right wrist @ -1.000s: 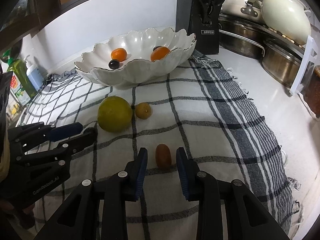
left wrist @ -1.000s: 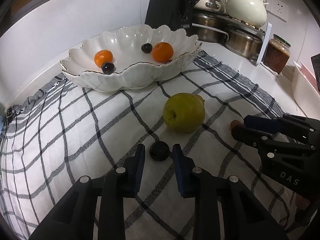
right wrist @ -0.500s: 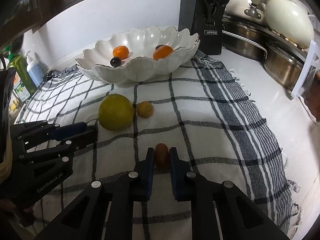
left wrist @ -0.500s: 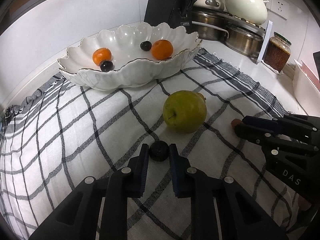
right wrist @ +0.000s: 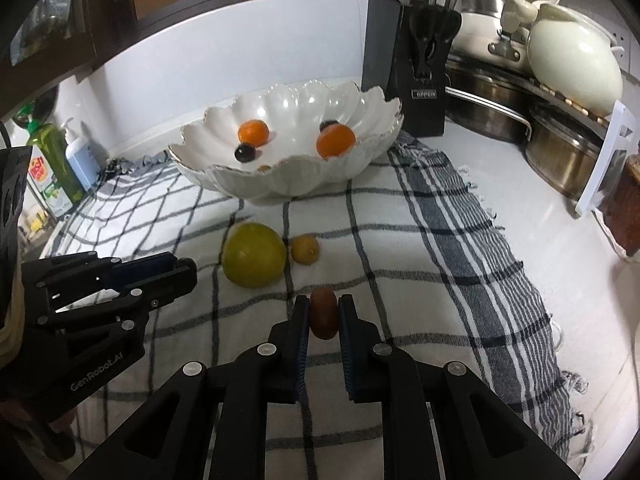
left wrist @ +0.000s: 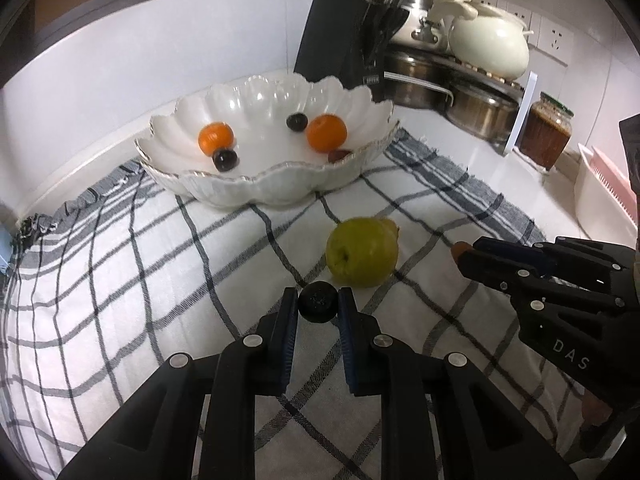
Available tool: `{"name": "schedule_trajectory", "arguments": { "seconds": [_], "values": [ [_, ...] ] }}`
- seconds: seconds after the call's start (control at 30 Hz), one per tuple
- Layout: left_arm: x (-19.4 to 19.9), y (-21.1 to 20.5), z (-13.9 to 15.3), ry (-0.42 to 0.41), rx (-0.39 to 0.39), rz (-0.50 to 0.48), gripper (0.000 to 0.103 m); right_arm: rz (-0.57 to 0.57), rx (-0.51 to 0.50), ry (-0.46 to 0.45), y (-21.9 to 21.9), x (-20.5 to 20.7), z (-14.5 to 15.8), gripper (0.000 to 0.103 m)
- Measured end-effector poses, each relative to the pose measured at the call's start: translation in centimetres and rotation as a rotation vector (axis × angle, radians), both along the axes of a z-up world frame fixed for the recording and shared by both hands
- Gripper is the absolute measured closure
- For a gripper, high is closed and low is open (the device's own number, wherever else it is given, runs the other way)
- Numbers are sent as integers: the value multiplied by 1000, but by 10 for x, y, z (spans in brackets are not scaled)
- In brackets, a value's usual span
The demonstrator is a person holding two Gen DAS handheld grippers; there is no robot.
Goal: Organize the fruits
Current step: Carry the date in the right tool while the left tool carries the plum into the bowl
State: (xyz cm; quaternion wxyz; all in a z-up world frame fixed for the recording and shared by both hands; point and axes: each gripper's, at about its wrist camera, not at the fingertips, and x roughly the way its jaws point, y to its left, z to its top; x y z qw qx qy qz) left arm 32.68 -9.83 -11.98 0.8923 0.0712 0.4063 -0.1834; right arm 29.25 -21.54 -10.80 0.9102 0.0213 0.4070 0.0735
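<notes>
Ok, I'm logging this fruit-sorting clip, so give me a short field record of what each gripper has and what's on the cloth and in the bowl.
left hand-held gripper: shut on small round black fruit
right hand-held gripper: shut on small oval brown fruit
loose on checked cloth: large green round fruit, small yellowish fruit
scalloped white bowl: two orange fruits, dark round fruits
</notes>
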Motion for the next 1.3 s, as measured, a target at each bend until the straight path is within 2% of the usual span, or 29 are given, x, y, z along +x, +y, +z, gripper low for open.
{"name": "schedule_trajectory", "arguments": {
  "seconds": [0.63,1.3],
  "values": [
    [3,9,53,-169,-46,25,82,14,29,-195,5,3,57,87],
    [39,5,94,-323,-71,50,82,19,25,-336,6,46,91,87]
  ]
}}
